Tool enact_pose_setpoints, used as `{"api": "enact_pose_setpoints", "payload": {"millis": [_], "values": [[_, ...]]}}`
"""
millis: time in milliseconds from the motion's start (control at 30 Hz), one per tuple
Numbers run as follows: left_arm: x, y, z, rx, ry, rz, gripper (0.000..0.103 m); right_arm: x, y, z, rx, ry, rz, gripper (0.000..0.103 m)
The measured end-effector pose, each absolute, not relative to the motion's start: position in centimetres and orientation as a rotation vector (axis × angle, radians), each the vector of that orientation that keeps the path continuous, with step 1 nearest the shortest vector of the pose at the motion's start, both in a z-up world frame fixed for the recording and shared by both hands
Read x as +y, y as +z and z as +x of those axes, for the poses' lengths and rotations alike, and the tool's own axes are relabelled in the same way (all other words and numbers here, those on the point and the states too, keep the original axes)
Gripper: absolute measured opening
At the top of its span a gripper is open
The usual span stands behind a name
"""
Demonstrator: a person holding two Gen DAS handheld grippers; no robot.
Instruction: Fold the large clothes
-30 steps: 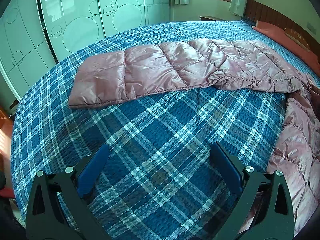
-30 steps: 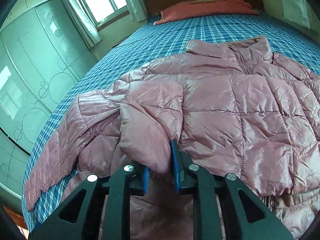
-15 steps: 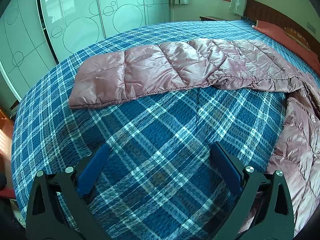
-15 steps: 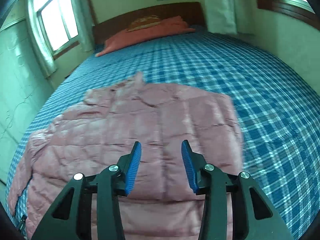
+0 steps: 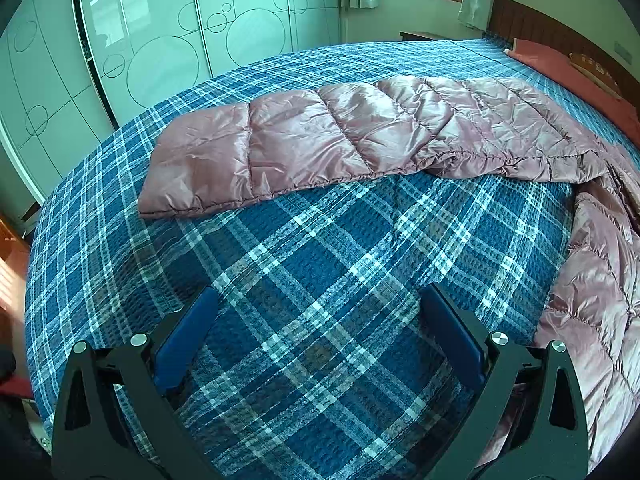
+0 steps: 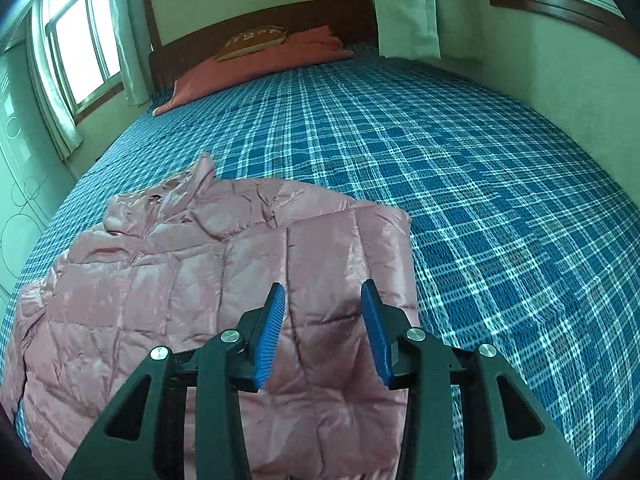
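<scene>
A pink quilted down jacket [image 6: 192,292] lies on a blue plaid bedspread [image 6: 460,184]. In the right wrist view its right sleeve is folded over the body, with the collar [image 6: 200,176] pointing to the headboard. My right gripper [image 6: 323,296] is open and empty just above the folded sleeve. In the left wrist view the other sleeve [image 5: 304,144] lies stretched out flat across the bedspread [image 5: 304,264], and the jacket body [image 5: 600,288] is at the right edge. My left gripper [image 5: 318,300] is wide open and empty over bare bedspread, short of the sleeve.
A red pillow [image 6: 256,64] and a brown cushion [image 6: 252,38] lie by the wooden headboard [image 6: 312,12]. Glass wardrobe doors [image 5: 160,36] stand beyond the bed's left side. Windows with curtains [image 6: 132,32] line the walls.
My right gripper has let go of the sleeve it held, opened, and swung right over the folded jacket. The left gripper has not moved.
</scene>
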State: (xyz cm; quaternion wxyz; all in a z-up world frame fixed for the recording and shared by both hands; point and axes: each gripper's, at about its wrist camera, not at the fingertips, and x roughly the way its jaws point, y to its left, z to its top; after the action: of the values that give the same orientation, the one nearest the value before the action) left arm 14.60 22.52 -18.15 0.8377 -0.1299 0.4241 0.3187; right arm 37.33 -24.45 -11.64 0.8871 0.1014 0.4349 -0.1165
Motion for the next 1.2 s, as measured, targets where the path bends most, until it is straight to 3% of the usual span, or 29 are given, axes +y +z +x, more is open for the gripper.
{"api": "enact_pose_setpoints", "payload": {"millis": [133, 267, 433, 567, 700, 900, 1200], "values": [[22.4, -18.2, 14.5, 0.896, 0.675, -0.274, 0.101, -24.4, -12.8, 38.8, 0.986, -0.227, 0.174, 0.041], [22.5, -18.2, 14.6, 0.896, 0.676, -0.272, 0.101, -23.0, -10.3, 37.0, 0.895, -0.229, 0.182, 0.041], [22.6, -18.3, 14.6, 0.896, 0.675, -0.273, 0.101, -21.2, -13.6, 36.8, 0.938, -0.186, 0.118, 0.045], [22.5, -18.5, 14.6, 0.894, 0.673, -0.278, 0.101, -20.1, -10.7, 35.1, 0.913, -0.167, 0.185, 0.045], [22.8, -18.5, 14.8, 0.894, 0.671, -0.28, 0.101, -18.1, -10.1, 32.3, 0.884, -0.127, 0.16, 0.054], [22.7, -18.5, 14.7, 0.893, 0.672, -0.281, 0.101, -18.0, -14.0, 32.1, 0.926, -0.152, 0.149, 0.055], [22.7, -18.6, 14.7, 0.89, 0.673, -0.279, 0.101, -17.5, -11.0, 28.5, 0.888, -0.12, 0.175, 0.055]]}}
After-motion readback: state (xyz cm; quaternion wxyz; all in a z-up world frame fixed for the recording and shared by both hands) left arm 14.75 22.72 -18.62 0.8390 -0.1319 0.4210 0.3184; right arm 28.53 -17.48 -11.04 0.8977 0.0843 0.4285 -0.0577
